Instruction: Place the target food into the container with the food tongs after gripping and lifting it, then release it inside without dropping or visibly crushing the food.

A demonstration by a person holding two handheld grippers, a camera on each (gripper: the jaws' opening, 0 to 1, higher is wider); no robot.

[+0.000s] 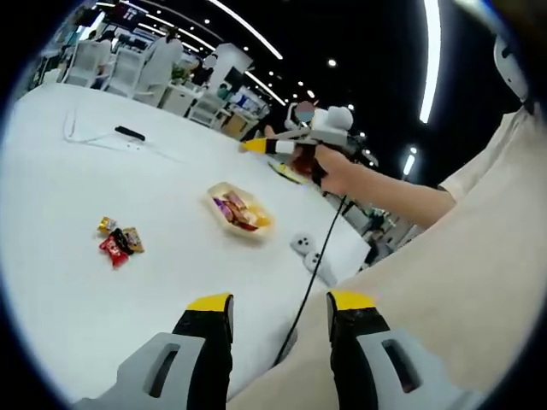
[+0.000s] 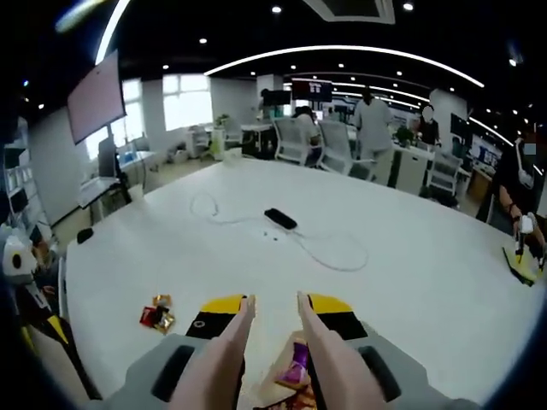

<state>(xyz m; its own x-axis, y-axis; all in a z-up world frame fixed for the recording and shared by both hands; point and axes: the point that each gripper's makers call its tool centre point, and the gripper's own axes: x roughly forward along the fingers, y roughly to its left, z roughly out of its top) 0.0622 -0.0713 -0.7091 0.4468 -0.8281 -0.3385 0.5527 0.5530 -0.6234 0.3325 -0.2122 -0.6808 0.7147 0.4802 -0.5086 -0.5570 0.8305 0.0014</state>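
Observation:
A shallow cream container [image 1: 240, 209] with several snack packets in it sits on the white table [image 1: 68, 188]. A small pile of wrapped snacks [image 1: 118, 240] lies to its left, apart from it. My left gripper [image 1: 280, 301] is open and empty, low over the near table edge. A hand holds my right gripper [image 1: 282, 147] high beyond the container. In the right gripper view that gripper [image 2: 275, 304] is shut on beige food tongs [image 2: 229, 350], whose tips stand apart with nothing between them. Below them is the container [image 2: 291, 369]; the snack pile [image 2: 156, 317] lies left.
A black flat device [image 2: 280, 219] and a looping white cable [image 2: 329, 252] lie mid-table. A white gadget [image 1: 308, 250] with a dark cord sits near the table edge. A person's beige sleeve [image 1: 479, 256] is at right. Chairs, desks and people stand beyond the table.

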